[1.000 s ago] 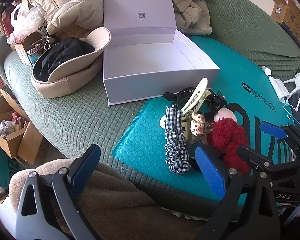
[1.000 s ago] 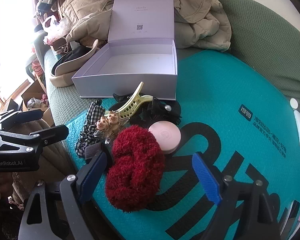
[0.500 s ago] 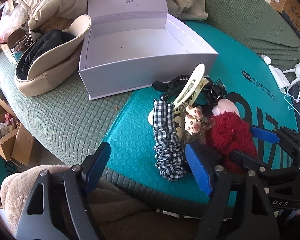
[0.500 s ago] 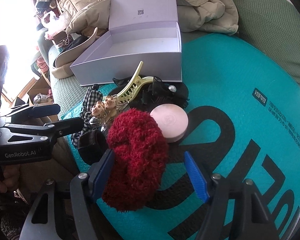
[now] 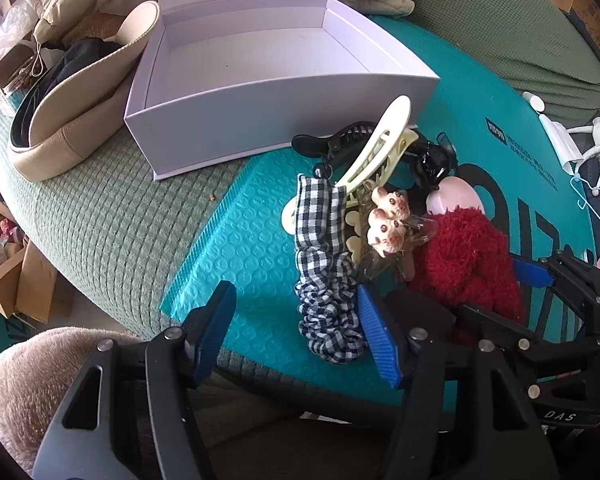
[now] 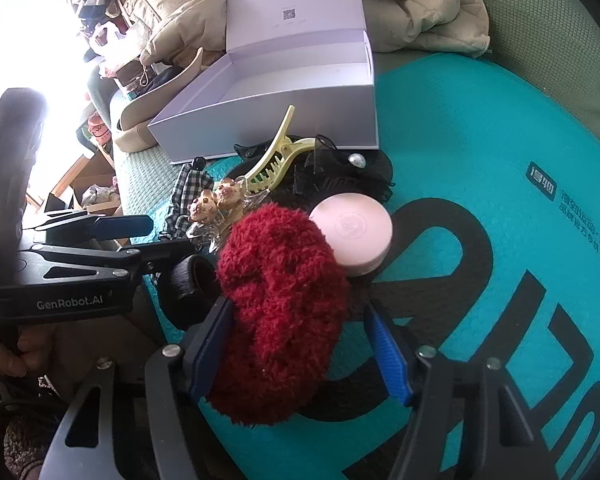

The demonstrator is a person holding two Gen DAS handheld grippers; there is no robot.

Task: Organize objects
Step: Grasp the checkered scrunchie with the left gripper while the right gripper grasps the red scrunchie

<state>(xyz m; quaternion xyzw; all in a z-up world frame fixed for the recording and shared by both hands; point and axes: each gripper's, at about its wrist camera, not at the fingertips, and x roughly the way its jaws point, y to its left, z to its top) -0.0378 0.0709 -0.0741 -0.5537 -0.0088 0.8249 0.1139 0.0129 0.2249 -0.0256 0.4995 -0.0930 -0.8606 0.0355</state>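
A heap of hair accessories lies on a teal bubble mailer [image 5: 240, 240] in front of an open white box [image 5: 284, 112]. My left gripper [image 5: 298, 336] is closing around the lower end of a black-and-white checked scrunchie [image 5: 324, 288]. Its right pad touches the fabric and its left pad stands clear. My right gripper [image 6: 300, 348] is closing around a fluffy red scrunchie [image 6: 284, 292], with a gap at its right pad. A cream claw clip [image 5: 380, 148], a bear clip [image 5: 388, 224], a pink round case [image 6: 352, 232] and black clips [image 5: 340, 140] lie behind.
The white box [image 6: 260, 120] has its lid raised at the back. A beige hat [image 5: 68, 120] lies left of it and coats [image 6: 420, 8] are piled behind. Cardboard boxes [image 5: 16, 280] stand off the left edge. A teal mat [image 6: 480, 160] stretches to the right.
Both grippers have sunk toward the heap and their jaws have narrowed. The left now brackets the checked scrunchie's end, and the right sits closer around the red scrunchie.
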